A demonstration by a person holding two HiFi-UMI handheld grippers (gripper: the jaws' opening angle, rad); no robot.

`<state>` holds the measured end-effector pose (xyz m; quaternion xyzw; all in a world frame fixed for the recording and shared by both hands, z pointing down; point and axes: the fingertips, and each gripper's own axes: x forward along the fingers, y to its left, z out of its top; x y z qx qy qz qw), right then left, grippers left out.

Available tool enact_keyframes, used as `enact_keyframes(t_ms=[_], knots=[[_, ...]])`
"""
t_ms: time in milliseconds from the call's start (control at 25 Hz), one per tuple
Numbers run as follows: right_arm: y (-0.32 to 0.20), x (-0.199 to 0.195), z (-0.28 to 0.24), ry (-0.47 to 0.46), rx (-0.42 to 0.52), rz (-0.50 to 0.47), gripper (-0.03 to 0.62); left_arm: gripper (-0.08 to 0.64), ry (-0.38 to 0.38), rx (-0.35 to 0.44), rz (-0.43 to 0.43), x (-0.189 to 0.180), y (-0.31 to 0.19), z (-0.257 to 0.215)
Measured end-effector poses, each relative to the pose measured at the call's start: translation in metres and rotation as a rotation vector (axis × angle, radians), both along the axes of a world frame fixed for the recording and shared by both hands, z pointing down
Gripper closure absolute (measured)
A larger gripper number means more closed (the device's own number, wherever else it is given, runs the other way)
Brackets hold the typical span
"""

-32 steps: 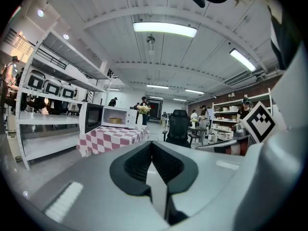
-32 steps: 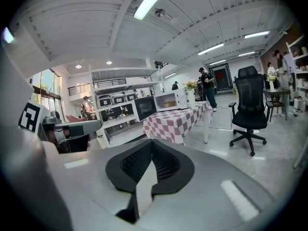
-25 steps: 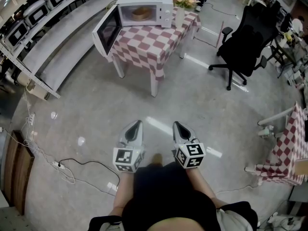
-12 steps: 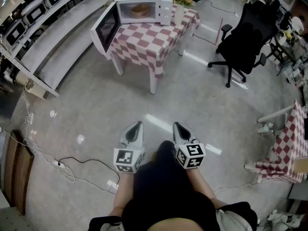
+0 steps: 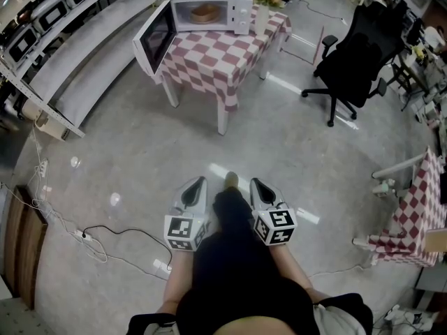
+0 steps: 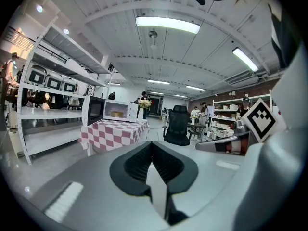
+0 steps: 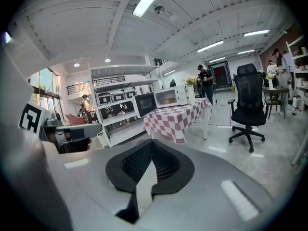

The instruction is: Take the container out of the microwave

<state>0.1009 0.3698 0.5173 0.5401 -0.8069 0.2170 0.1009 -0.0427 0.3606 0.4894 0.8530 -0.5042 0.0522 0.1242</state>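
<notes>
The tan round container sitting inside the white box-shaped microwave oven is showing too small for me to tell its material or its top. My forearms are running off the head view's bottom edge. The pink-and-white checked table at the right is being cut by that view's edge. Distant people are blurring into specks.

Grey left tongs, right tongs, seemingly black clothes
</notes>
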Motion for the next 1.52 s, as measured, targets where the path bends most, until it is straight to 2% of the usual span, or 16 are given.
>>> enact_keyframes(t_ms=[640,1520], knots=[[-0.042,-0.004,0.004,-0.027,-0.018,-0.030,0.591,0.549,0.000,-0.003,0.001,0.004,-0.039,-0.001],[-0.152,-0.002,0.004,-0.021,-0.024,-0.039,0.591,0.549,-0.016,-0.012,-0.005,0.002,-0.149,0.004]])
